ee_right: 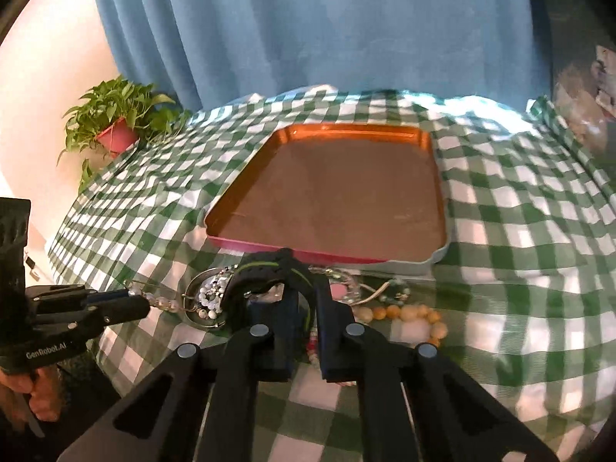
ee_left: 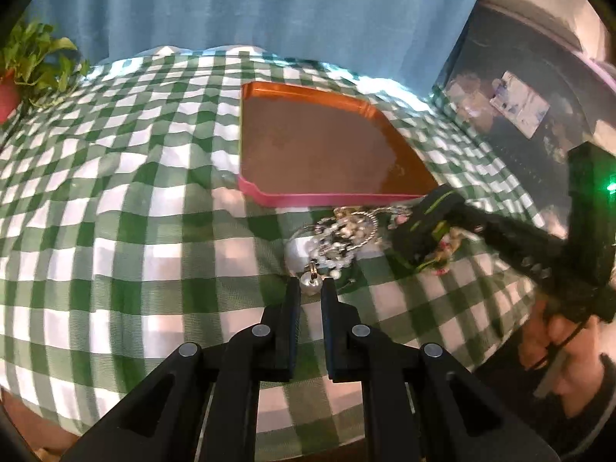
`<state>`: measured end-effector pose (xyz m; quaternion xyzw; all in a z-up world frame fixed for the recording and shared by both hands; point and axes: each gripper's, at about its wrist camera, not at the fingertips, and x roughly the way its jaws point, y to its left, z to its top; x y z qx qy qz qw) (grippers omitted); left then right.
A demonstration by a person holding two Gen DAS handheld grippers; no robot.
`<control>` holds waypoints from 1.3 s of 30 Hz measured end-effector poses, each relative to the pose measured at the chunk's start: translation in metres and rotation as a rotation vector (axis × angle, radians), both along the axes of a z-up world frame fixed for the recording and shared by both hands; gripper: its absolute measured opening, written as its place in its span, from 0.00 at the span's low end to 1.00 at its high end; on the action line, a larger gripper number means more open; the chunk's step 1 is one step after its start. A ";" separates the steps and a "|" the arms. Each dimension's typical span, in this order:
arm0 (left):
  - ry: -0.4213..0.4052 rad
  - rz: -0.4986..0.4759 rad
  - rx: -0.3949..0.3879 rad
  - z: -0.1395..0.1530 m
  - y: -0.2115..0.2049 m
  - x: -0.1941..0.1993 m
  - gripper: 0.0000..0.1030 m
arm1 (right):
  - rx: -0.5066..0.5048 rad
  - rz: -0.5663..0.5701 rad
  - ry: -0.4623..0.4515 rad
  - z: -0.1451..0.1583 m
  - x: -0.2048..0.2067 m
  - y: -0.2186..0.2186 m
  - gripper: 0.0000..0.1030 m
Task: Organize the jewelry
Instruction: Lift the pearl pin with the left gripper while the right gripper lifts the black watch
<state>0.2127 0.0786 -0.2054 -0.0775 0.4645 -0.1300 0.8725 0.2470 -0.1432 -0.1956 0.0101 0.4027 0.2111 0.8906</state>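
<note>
A tangled pile of jewelry [ee_left: 342, 231] lies on the checked cloth just in front of the orange tray [ee_left: 308, 142]. My left gripper [ee_left: 310, 288] is shut on a pearl pendant [ee_left: 310, 283] at the end of a beaded strand that runs back into the pile. In the right wrist view the left gripper [ee_right: 144, 304] comes in from the left with the strand [ee_right: 159, 302] stretched from its tips. My right gripper [ee_right: 308, 300] is over the pile, shut on a black strap with a green line [ee_right: 265, 269] that arcs up over its fingertips. The right gripper [ee_left: 404, 246] shows at the pile's right side.
The tray [ee_right: 338, 192] holds nothing. Amber beads [ee_right: 408, 313] and a silver hoop [ee_right: 196, 304] lie in the pile. A potted plant [ee_right: 115, 127] stands at the table's far left corner. Blue curtain hangs behind. A person's hand [ee_left: 558, 346] grips the right tool.
</note>
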 end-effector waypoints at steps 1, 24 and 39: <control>0.003 0.005 0.008 -0.001 0.000 0.000 0.11 | 0.004 -0.001 0.000 0.002 -0.001 -0.002 0.08; 0.120 -0.006 0.094 -0.034 -0.016 0.002 0.25 | -0.005 0.010 0.041 -0.018 -0.032 -0.025 0.11; 0.058 -0.001 0.191 -0.036 -0.020 -0.002 0.11 | -0.017 0.013 0.035 -0.033 -0.033 -0.018 0.11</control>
